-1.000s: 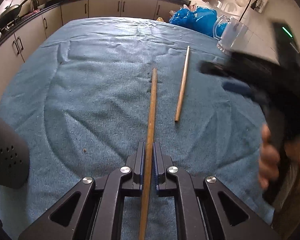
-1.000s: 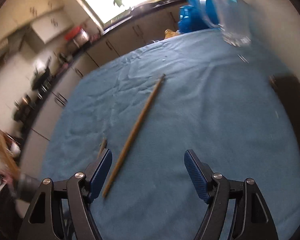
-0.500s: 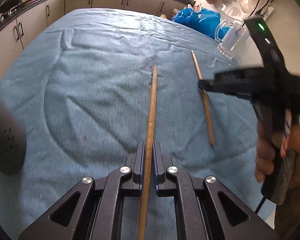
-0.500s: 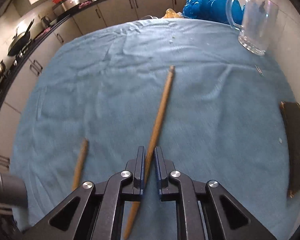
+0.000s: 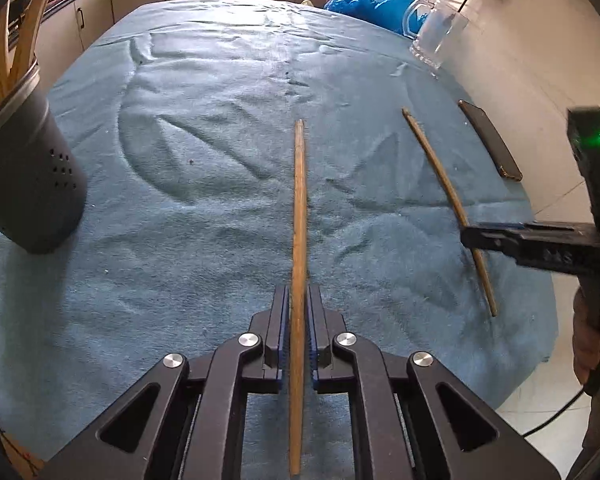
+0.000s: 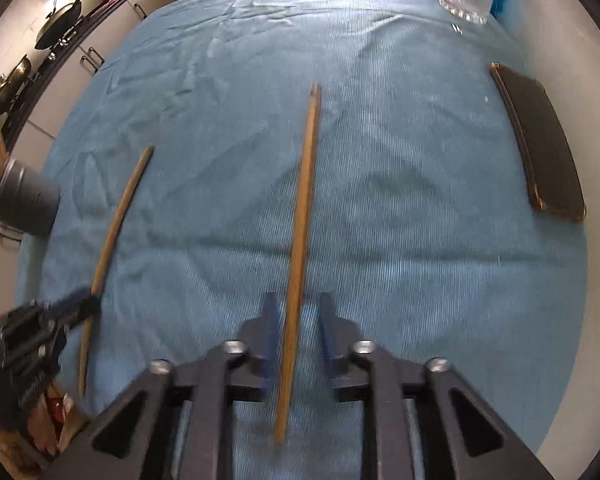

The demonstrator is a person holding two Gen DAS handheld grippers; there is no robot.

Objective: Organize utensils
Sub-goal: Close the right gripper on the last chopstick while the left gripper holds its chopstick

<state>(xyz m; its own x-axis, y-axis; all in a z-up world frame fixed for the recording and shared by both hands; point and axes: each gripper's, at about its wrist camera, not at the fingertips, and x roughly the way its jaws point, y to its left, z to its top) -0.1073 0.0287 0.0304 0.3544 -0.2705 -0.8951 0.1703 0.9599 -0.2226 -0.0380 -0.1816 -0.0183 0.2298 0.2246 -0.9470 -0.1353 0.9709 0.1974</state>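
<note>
Claw of the left hand (image 5: 299,344) is pressed together on a wooden chopstick (image 5: 299,216), which runs from between the pads toward 12 o'clock above the blue cloth (image 5: 204,184) on the desk. At 9 o'clock stands a grey utensil holder (image 5: 28,184); at 3 o'clock the second chopstick (image 5: 436,168) passes behind the right claw (image 5: 496,238).

In the right wrist view the right claw (image 6: 299,334) has just been opening; its pads stand apart on either side of the second chopstick (image 6: 302,216), not touching it. The stick points toward 12 o'clock. At 8 o'clock the left claw (image 6: 88,304) pinches its chopstick (image 6: 118,220).

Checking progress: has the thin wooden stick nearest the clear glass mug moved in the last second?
Yes. The thin wooden stick has swung round and drawn away from the clear glass mug, toward the camera.
</note>
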